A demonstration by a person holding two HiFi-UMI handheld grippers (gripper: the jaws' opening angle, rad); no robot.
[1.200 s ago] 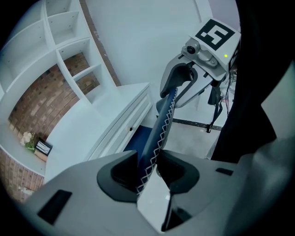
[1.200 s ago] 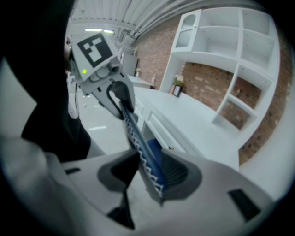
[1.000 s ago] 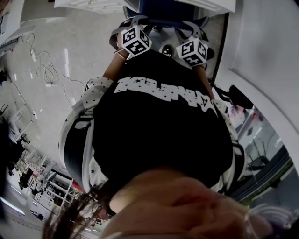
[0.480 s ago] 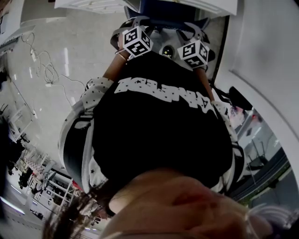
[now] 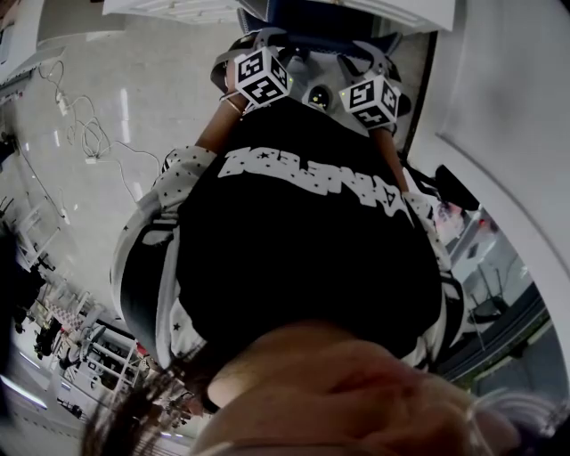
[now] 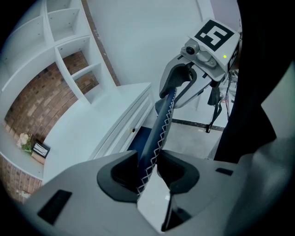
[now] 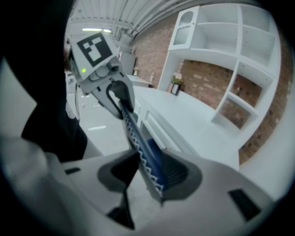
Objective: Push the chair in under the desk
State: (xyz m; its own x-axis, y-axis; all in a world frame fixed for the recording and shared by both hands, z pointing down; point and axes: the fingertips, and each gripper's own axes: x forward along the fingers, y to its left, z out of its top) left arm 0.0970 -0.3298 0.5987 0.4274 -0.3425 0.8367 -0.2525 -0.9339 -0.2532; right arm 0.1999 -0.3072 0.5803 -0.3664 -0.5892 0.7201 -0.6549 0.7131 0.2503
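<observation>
The chair's dark blue backrest (image 5: 312, 16), edged with white zigzag stitching, stands just in front of the white desk (image 5: 178, 7) at the top of the head view. My left gripper (image 5: 260, 40) and right gripper (image 5: 370, 52) both clamp its top edge, side by side. In the left gripper view the stitched edge (image 6: 161, 124) runs between the pads of the left gripper (image 6: 147, 173) to the right gripper (image 6: 184, 76) farther along. From the right gripper (image 7: 147, 173) the backrest (image 7: 138, 143) leads to the left gripper (image 7: 113, 92). The seat and legs are hidden.
The desk top (image 6: 83, 133) carries a small plant and a sign (image 6: 30, 145). White shelves on a brick wall (image 7: 230, 46) rise behind it. Cables (image 5: 85, 134) lie on the glossy floor to my left. A white curved wall (image 5: 499, 134) stands close on my right.
Both grippers keep their hold on the backrest; they and the chair have shifted only a hair in the head view.
</observation>
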